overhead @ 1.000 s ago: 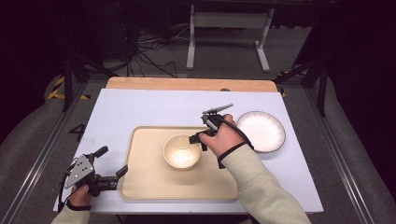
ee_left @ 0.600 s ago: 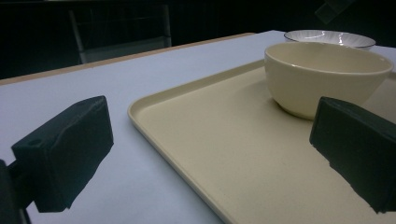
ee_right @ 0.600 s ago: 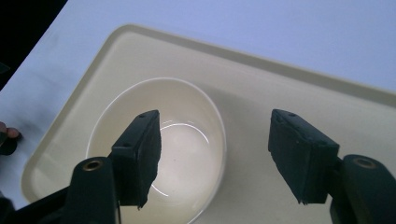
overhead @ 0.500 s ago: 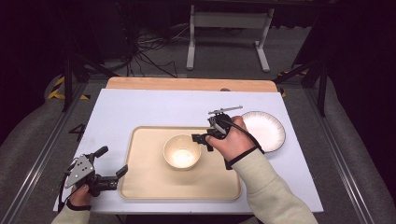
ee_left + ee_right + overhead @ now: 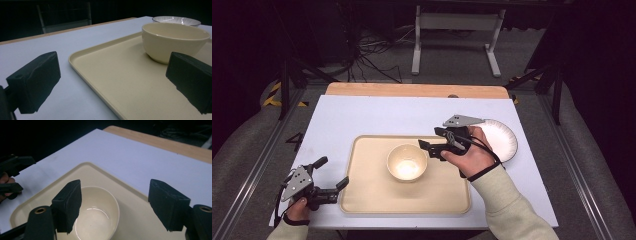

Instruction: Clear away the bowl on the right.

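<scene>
Right tongs point(image 5: 432, 146) wide, nothing between the jaws, just been opening. Hang right beside the bowl point(image 5: 407, 162), a bit above its rim, not touching. Seen from the right tongs' own camera: bowl point(image 5: 96, 212) just below and ahead of the jaws, empty inside.

Left tongs point(image 5: 333, 179) wide too, holding nothing. Rest at the near left corner of the tray point(image 5: 362, 197), one jaw over its edge. Bowl point(image 5: 175, 41) well ahead of them, upright near the middle of the tray point(image 5: 105, 72). Plate point(image 5: 503, 141) just behind the right hand, partly hidden by it.

Looks like the bowl is set down and let go.

Could go wrong from here: a low jaw could catch the rim on the way back and tip or slide the bowl. Hand could bump the plate behind it and push it toward the table edge. Left jaw could nudge the tray and shake the bowl.
</scene>
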Demonstrator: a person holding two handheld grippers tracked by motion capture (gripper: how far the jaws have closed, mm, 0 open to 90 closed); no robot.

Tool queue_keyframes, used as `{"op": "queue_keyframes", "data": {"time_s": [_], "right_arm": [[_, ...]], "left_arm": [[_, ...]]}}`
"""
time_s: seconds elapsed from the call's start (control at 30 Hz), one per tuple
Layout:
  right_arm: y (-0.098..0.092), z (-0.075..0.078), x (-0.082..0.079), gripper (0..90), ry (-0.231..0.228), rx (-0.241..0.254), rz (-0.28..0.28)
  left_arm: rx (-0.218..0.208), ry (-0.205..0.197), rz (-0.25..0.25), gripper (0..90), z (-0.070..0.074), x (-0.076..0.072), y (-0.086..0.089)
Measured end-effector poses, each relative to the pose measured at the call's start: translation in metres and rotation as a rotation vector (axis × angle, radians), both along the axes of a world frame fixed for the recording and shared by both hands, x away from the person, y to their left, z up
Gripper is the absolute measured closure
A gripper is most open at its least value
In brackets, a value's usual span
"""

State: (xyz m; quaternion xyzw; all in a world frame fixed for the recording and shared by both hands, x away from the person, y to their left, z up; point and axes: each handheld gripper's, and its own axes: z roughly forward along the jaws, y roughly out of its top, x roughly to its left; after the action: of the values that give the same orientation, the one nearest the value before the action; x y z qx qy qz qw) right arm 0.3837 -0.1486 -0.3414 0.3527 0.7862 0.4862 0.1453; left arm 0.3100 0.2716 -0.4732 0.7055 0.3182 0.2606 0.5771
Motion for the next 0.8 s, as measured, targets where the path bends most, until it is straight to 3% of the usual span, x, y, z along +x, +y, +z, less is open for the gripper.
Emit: {"op": "queue_keyframes", "data": {"time_s": [0.2, 0.8], "right_arm": [[-0.007, 0.001, -0.001, 25.6, -0.099, 0.000, 0.050], [-0.044, -0.003, -0.010, 25.7, -0.224, 0.027, 0.055]], "left_arm": [[0.002, 0.002, -0.002, 0.2, 0.000, 0.000, 0.000], [0.001, 0.001, -0.001, 0.2, 0.000, 0.000, 0.000]]}}
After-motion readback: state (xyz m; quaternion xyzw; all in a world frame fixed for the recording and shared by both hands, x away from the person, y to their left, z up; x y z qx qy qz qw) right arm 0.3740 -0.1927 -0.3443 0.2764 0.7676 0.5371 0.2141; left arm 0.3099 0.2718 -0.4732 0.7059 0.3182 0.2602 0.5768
